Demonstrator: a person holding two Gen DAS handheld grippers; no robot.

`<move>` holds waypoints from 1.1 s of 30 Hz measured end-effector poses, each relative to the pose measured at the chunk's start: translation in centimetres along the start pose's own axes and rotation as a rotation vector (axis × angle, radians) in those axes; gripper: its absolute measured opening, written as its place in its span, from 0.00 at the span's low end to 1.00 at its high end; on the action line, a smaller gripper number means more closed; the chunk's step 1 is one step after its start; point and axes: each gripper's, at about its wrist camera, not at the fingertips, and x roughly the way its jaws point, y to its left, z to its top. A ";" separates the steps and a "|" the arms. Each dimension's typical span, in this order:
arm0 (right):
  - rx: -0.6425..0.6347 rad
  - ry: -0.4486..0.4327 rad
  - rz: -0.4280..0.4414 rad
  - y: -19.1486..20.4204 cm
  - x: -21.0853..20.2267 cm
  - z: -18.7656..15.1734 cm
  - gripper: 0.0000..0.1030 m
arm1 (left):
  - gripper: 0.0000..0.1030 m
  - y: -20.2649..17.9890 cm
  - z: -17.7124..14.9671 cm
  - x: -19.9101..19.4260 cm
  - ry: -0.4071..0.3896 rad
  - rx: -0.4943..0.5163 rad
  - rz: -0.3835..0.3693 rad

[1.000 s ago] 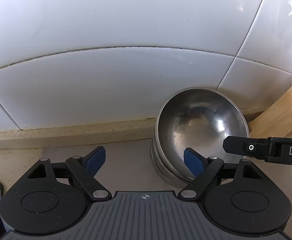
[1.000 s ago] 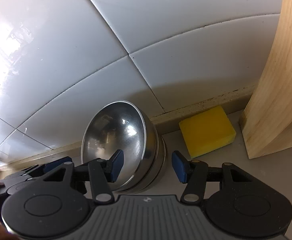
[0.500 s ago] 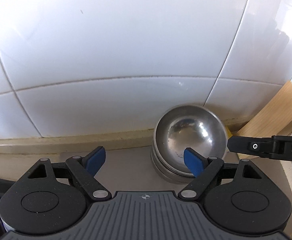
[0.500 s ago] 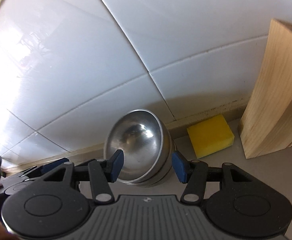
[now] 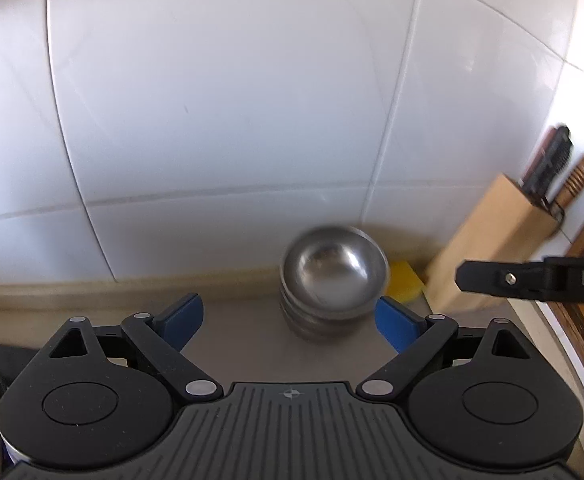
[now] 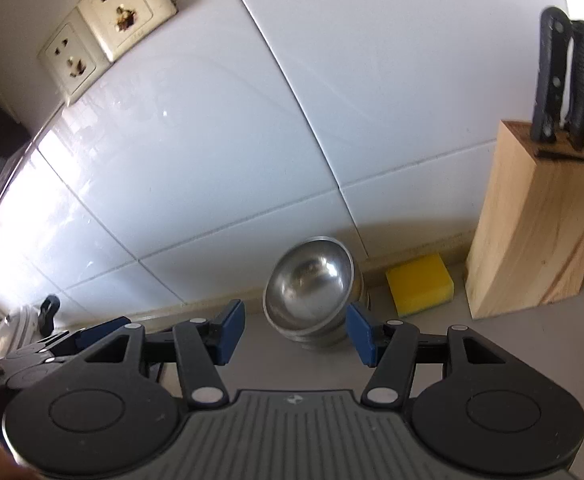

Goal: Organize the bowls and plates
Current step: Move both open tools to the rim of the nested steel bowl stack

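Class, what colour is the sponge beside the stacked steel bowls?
Yellow: the sponge shows best in the right wrist view.

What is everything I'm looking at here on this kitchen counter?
steel bowls: a nested stack, exact count unclear, silver, on the counter by the wall
sponge: one, yellow, right of the bowls
knife block: one, pale wood, dark handles on top, far right
wall sockets: two, cream, upper left of the tiled wall
counter: grey
left gripper: black with blue jaws, open, empty
right gripper: same, open, empty
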 end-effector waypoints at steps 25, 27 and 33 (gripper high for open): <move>-0.004 0.133 -0.047 -4.2 9.4 -3.0 0.36 | 0.86 2.1 -2.2 11.1 0.156 -0.058 -0.014; 0.011 0.131 -0.045 -4.5 9.8 -2.8 0.36 | 0.86 2.2 -1.9 11.2 0.152 -0.068 -0.026; 0.035 0.126 -0.047 -4.8 11.1 -1.4 0.36 | 0.86 2.1 -0.2 12.4 0.135 -0.085 -0.022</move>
